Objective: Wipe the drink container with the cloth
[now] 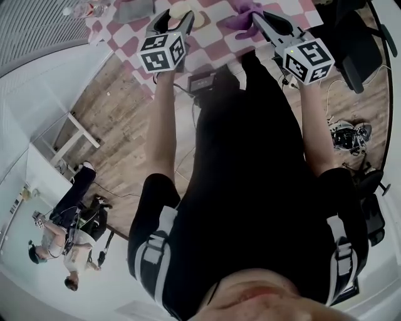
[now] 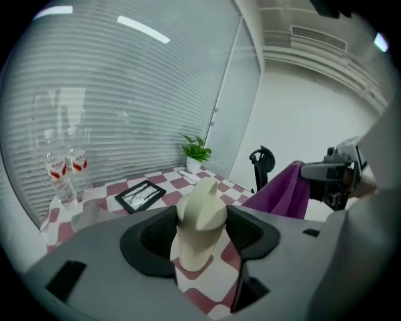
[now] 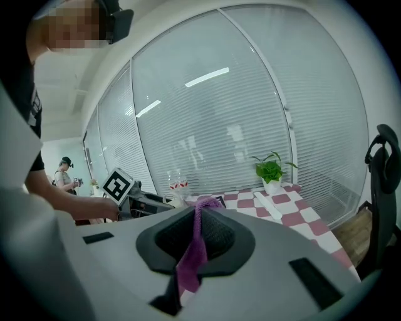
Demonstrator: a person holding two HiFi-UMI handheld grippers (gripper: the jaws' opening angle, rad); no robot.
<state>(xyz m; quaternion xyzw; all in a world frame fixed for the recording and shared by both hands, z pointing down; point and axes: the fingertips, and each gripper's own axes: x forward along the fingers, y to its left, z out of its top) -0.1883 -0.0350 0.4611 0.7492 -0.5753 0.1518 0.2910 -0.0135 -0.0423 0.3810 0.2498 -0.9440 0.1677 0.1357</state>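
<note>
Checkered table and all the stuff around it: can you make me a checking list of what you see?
Surface: checkered table, red and white squares.
Job's things: cream drink container; purple cloth, hanging down.
Clutter: two water bottles, a black-framed picture, a potted plant.
Grippers: left gripper, tongs closed on the drink container; right gripper, tongs closed on the cloth.
Cables: a tangle of cables on the wooden floor.
Surroundings: window blinds, a black office chair, another person farther off.
</note>
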